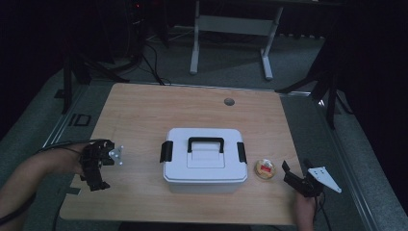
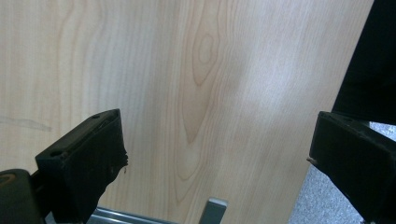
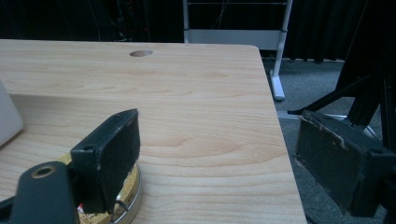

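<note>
Right gripper (image 3: 215, 149) beside gold-rimmed dish (image 3: 126, 198)

The right claw (image 3: 219, 158) is hanging low over the near right part of the wooden counter (image 3: 187, 93), its two black padded jaws standing wide apart with bare wood showing between them. The left jaw is covering part of a small round gold-rimmed dish (image 3: 128, 198) that is sitting on the counter, something reddish just peeking out at its edge. A rounded white corner of a box (image 3: 8, 119) is showing at the far left. Farther back, a round hole (image 3: 141, 53) is sitting in the counter. Beyond the counter's edge, a white table frame (image 3: 236, 35) is standing on grey floor.
</note>
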Demonstrator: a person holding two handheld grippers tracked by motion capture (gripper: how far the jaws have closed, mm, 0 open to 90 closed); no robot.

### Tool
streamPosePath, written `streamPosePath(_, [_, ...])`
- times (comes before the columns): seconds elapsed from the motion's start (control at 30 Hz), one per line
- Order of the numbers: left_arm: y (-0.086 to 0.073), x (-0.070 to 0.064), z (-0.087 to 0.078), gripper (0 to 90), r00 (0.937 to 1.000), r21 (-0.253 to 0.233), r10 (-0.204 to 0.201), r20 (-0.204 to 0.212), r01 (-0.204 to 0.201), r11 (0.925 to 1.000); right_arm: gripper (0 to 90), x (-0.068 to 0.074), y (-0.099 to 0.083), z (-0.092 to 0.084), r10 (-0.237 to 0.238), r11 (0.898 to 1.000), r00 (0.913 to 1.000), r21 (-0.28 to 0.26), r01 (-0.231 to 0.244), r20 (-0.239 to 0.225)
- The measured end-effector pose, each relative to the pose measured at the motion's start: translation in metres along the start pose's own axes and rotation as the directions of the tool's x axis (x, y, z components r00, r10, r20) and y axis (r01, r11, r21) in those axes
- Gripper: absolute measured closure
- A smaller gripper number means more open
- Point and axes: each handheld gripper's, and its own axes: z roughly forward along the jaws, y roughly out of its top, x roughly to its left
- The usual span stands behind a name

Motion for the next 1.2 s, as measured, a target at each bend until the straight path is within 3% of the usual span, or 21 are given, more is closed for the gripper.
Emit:
streamPosePath(0.23, [0.006,-0.003,-0.023,2.8,0.9992,-0.026,0.009,0.038,-0.008,0.9996,13.9,0.000,0.000,0.000,0.002,1.000,1.0000,0.000,-0.002,0.000])
streamPosePath(0.4, [0.010,-0.003,-0.034,2.9,0.9991,0.006,0.020,0.037,-0.020,0.9998,13.9,0.000,0.000,0.000,0.002,1.000,1.0000,0.001,-0.002,0.002])
streamPosePath(0.57, [0.015,0.000,-0.044,3.2,0.9976,0.060,-0.015,0.068,0.011,0.9981,13.6,0.000,0.000,0.000,0.003,1.000,0.9999,-0.003,-0.003,0.016])
streamPosePath(0.73, [0.020,0.002,-0.048,3.2,0.9946,0.084,-0.034,0.098,0.026,0.9961,13.6,-0.001,0.000,0.000,0.004,1.000,0.9999,-0.004,-0.004,0.016])
streamPosePath(0.97, [0.031,0.008,-0.057,3.6,0.9945,0.063,-0.073,0.075,0.068,0.9957,13.6,-0.001,0.000,0.000,0.003,1.000,0.9999,-0.003,-0.003,0.015])
streamPosePath(1.07, [0.037,0.012,-0.056,3.6,0.9854,0.071,-0.130,0.110,0.123,0.9898,13.7,0.000,0.000,0.000,0.003,1.000,0.9999,-0.003,-0.003,0.014])
streamPosePath(1.2, [0.046,0.017,-0.056,3.6,0.9824,0.016,-0.142,0.122,0.141,0.9899,13.6,0.000,0.000,0.000,0.003,1.000,0.9999,-0.003,-0.003,0.013])
